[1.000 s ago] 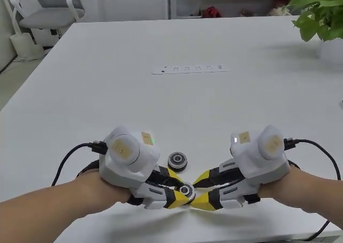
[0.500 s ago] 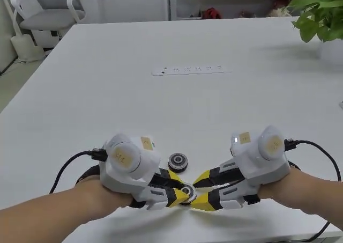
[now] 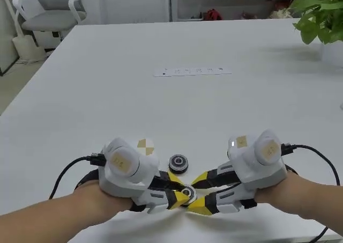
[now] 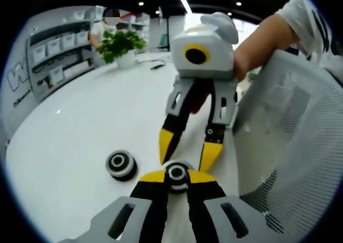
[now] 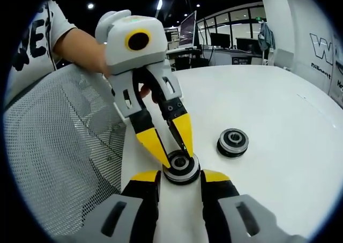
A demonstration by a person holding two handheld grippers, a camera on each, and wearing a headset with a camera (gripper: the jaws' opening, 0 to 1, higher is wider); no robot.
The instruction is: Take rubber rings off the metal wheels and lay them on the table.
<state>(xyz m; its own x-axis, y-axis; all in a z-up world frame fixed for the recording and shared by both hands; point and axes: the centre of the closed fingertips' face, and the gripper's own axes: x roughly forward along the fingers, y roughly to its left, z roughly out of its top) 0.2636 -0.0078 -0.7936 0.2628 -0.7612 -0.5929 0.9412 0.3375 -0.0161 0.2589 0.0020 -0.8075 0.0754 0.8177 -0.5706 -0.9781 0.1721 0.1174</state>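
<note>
Yellow-tipped jaws of the left gripper [image 4: 178, 176] are clamped on a wheel [image 4: 177, 172] at the near edge of the table [image 3: 161, 109]. In the left gripper view the tips press the wheel from both sides. The right gripper [image 5: 181, 177] meets it head-on, its tips flanking the same wheel very closely. Whether they touch it I cannot tell: a thin gap seems to show on each side in the right gripper view, and in the head view the meeting point is small and crowded. The wheel's black ring [image 5: 181, 180] is on it, around a shiny hub.

Just beyond the tips, apart from both grippers, a second wheel [image 3: 178, 163] lies flat on the table with its own black ring on. A mesh chair back [image 5: 59, 146] stands close beside the grippers in both gripper views. The person's forearms [image 3: 48, 216] are cut off by the bottom of the head view.

Farther up the table lies a white power strip [image 3: 193, 71], its details too small to read. At the far right corner stands a plant [image 3: 321, 15], partly cut off. Beyond the far left corner is a chair [image 3: 48, 15].
</note>
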